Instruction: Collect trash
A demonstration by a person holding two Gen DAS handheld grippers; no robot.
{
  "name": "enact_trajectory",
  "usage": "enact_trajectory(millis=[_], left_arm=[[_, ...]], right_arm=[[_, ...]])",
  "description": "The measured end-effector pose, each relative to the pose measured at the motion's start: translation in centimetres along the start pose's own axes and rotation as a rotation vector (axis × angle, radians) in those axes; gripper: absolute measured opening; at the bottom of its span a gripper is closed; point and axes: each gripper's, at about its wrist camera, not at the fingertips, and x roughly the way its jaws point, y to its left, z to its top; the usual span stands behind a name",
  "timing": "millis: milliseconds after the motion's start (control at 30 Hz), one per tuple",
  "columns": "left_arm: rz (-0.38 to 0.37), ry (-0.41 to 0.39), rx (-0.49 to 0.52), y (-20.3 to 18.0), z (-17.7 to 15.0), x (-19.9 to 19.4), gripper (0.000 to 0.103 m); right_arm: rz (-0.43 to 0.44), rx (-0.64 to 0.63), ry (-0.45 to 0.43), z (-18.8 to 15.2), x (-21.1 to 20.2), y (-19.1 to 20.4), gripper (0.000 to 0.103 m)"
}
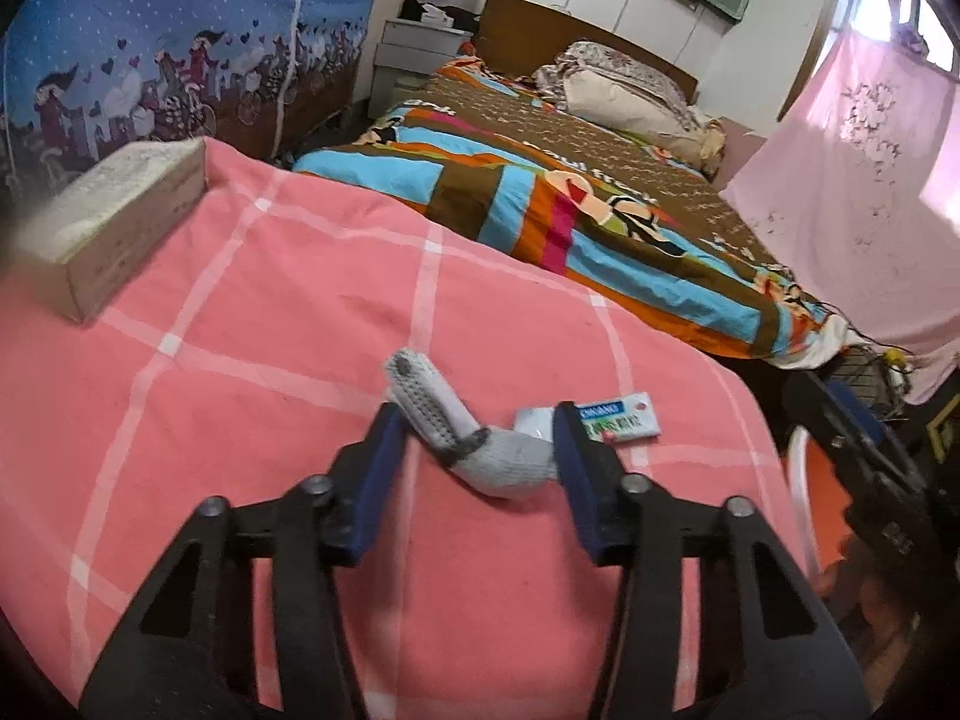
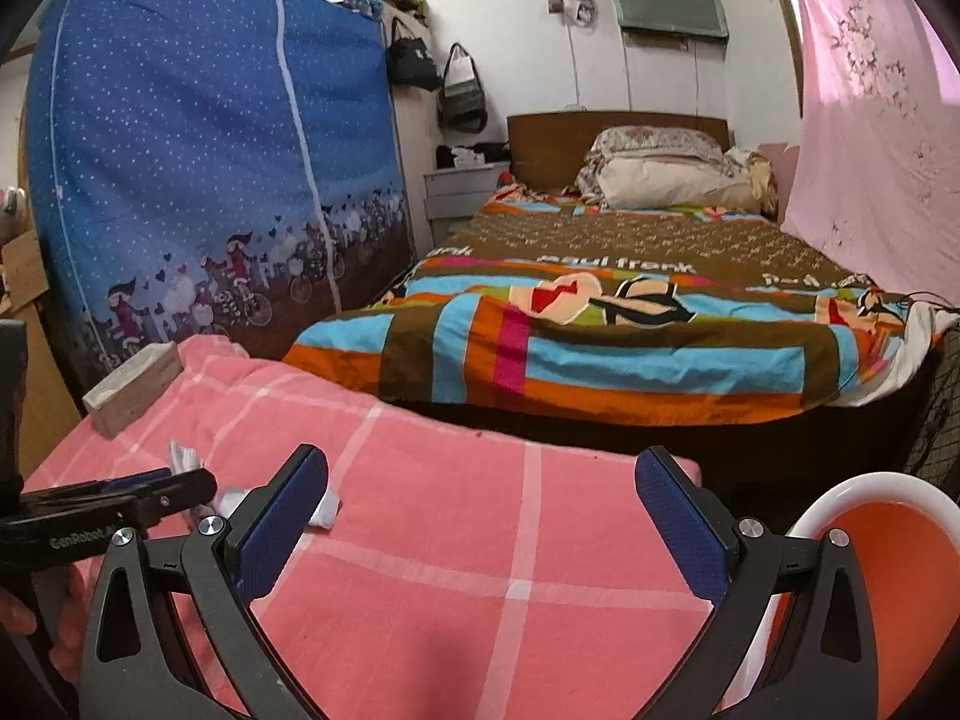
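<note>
1. Your left gripper (image 1: pixel 477 450) is over the near part of the pink checked cloth (image 1: pixel 252 312). Its jaws are half closed around a grey knitted piece (image 1: pixel 462 438), and the pads look to be at its sides or just short of them; I can't tell if they're pressing yet.
2. The knit lies bent: one end rises up and away to the left, the other runs toward the right pad. Its long axis sits diagonally across the jaws, not square to them.
3. Squeeze at the bend, where it's thickest. Soft stuff slips, so confirm it comes up with the gripper before moving off.
4. A printed wrapper (image 1: pixel 621 420) and a small white packet (image 1: pixel 534 420) lie just beyond the right pad. Don't drag them.
5. Your right gripper (image 2: pixel 480 510) is wide open with nothing in it.
6. The orange bin (image 2: pixel 870 570) sits off the cloth's right edge, probably the drop point.
</note>
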Motion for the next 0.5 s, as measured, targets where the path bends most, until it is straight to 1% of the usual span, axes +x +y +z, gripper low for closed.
enact_trajectory(millis=[133,167,267,300,333,367,500], left_arm=[[-0.024,0.003,0.029,-0.3,-0.2,-0.6,0.039],[-0.026,0.005,0.036,-0.3,-0.2,-0.7,0.031],[-0.026,0.001,0.066,-0.4,-0.2,-1.3,0.027],[-0.024,-0.001,0.071,-0.2,-0.3,-1.6,0.022],[-0.024,0.000,0.071,0.0,-0.4,-1.8,0.010],[-0.018,0.006,0.071,0.3,-0.4,-2.0,0.004],[-0.024,0.025,0.025,2.0,-0.8,-2.2,0.004]], right_arm=[[0.017,0.016,0.042,0.0,0.7,-0.2,0.103],[0.022,0.022,0.052,0.0,0.9,-0.3,0.103],[0.062,0.045,0.082,-0.1,1.3,-0.6,0.103],[0.075,0.050,0.089,-0.1,1.4,-0.6,0.103],[0.094,0.054,0.099,-0.1,1.6,-0.5,0.103],[0.106,0.054,0.105,-0.1,1.7,-0.5,0.103],[0.184,0.026,0.135,0.4,2.7,0.8,0.103]])
